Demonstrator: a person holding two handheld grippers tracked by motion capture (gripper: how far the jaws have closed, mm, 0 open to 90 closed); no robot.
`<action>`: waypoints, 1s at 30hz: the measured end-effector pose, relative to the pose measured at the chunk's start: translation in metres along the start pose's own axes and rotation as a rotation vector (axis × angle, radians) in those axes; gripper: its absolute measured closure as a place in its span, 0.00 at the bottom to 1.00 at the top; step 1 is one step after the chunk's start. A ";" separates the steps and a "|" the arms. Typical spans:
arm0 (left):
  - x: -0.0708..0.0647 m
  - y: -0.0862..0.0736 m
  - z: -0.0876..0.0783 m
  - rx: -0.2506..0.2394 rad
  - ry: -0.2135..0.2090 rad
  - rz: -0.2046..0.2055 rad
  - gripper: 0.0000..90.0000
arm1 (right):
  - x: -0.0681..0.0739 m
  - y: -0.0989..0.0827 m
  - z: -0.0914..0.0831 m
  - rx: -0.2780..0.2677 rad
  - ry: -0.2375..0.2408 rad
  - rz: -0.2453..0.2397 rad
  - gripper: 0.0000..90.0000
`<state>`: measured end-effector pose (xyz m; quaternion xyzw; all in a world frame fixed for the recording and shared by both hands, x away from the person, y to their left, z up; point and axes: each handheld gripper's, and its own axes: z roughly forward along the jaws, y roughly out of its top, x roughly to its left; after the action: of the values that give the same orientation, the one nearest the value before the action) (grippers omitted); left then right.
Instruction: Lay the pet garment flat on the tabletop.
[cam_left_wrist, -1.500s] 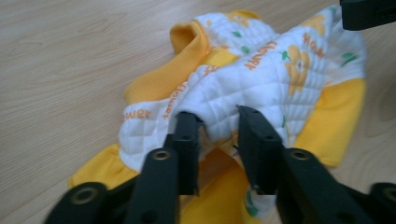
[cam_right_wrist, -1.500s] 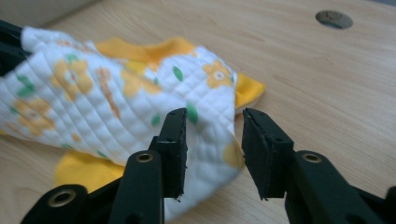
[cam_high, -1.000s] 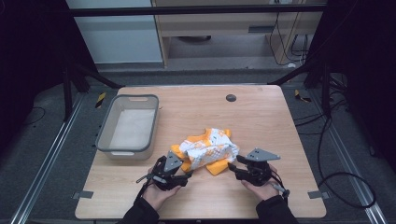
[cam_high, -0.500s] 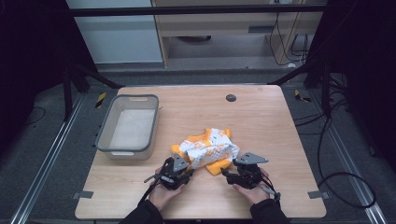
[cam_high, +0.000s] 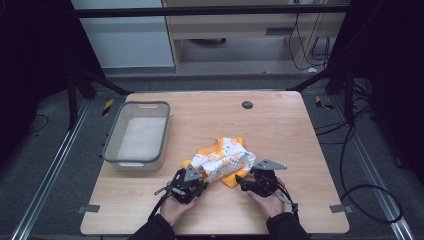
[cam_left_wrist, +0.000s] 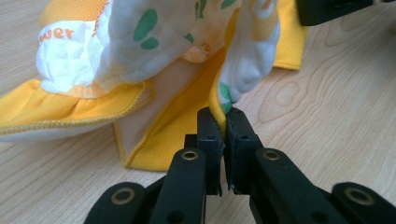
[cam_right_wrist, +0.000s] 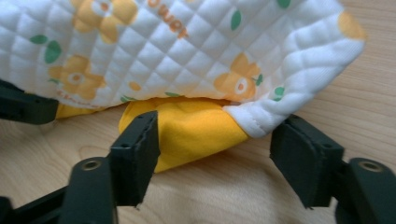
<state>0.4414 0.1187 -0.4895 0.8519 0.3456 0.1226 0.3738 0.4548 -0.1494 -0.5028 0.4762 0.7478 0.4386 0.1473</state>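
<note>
Left claw (cam_left_wrist: 223, 122) pinching garment (cam_left_wrist: 187, 126) edge, table

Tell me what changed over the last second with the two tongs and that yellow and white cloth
The left tongs have just been closing and now pinch the yellow edge of the cloth. The right tongs slid in toward the cloth's near corner; their jaws have just been opening and now stand wide, straddling that corner without gripping. The cloth, the grey bin and the table stayed put.

garment (cam_left_wrist: 154, 56) top cut off by frame, right claw (cam_right_wrist: 219, 154) body cropped below
</note>
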 end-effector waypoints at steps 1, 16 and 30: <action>0.000 0.000 0.000 -0.001 -0.001 -0.002 0.95 | -0.001 0.000 0.002 -0.005 0.000 0.018 0.41; 0.006 0.006 -0.020 -0.085 -0.046 -0.051 0.95 | -0.004 0.009 -0.009 -0.030 0.036 0.050 0.89; 0.027 0.016 -0.061 -0.196 -0.072 -0.119 0.95 | -0.027 0.028 -0.058 -0.005 0.102 -0.152 0.86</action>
<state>0.4407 0.1626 -0.4371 0.7932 0.3682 0.1026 0.4740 0.4482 -0.1977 -0.4530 0.3950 0.7871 0.4517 0.1431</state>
